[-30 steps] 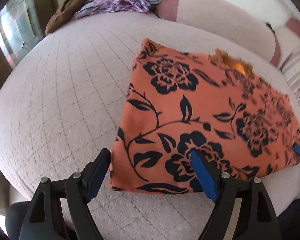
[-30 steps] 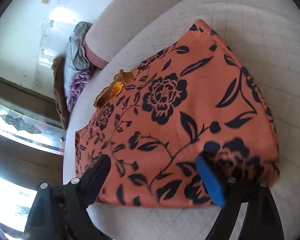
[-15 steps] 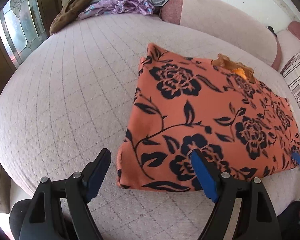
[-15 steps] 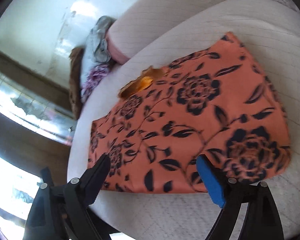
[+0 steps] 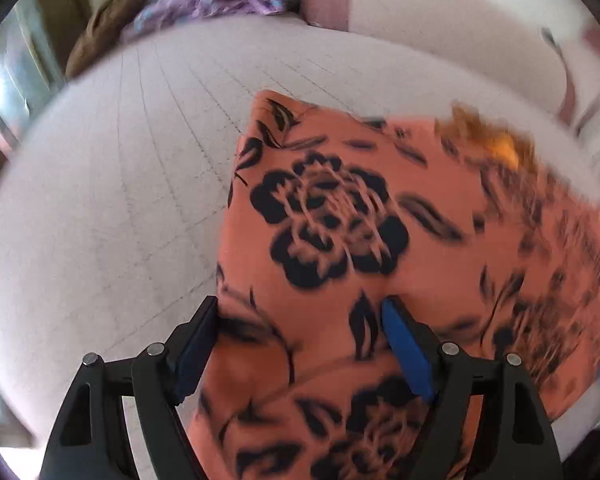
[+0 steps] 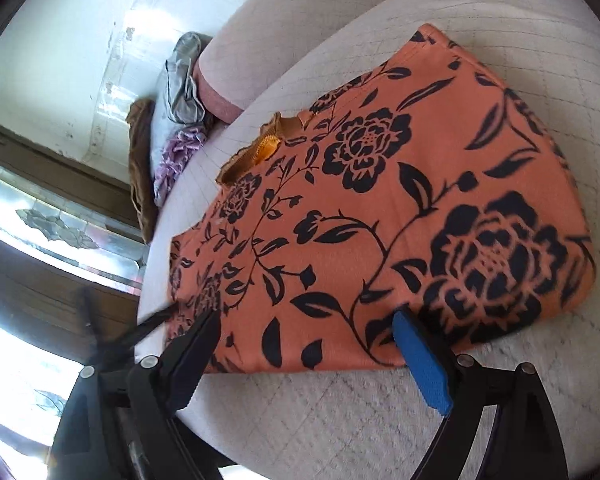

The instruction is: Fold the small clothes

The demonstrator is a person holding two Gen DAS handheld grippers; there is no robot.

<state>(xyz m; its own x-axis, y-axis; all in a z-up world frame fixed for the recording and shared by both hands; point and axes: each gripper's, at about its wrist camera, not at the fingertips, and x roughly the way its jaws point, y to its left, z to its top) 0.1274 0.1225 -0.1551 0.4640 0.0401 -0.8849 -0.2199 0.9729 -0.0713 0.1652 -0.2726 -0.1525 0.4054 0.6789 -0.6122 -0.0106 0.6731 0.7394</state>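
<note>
closer than a second ago, the left gripper (image 5: 300,314) hangs wide over the folded orange floral garment (image 5: 400,264), which lies flat on the quilted sofa seat (image 5: 120,200); the right gripper (image 6: 306,330), equally wide and empty, faces its near edge.

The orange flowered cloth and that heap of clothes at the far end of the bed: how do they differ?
The orange flowered cloth lies flat and folded in the middle of the bed; the heap of clothes is crumpled against the far edge. The cloth is orange with black flowers; the heap mixes brown, grey and purple pieces. Only the cloth lies close to the fingers. Both rest on the same bed.
</note>
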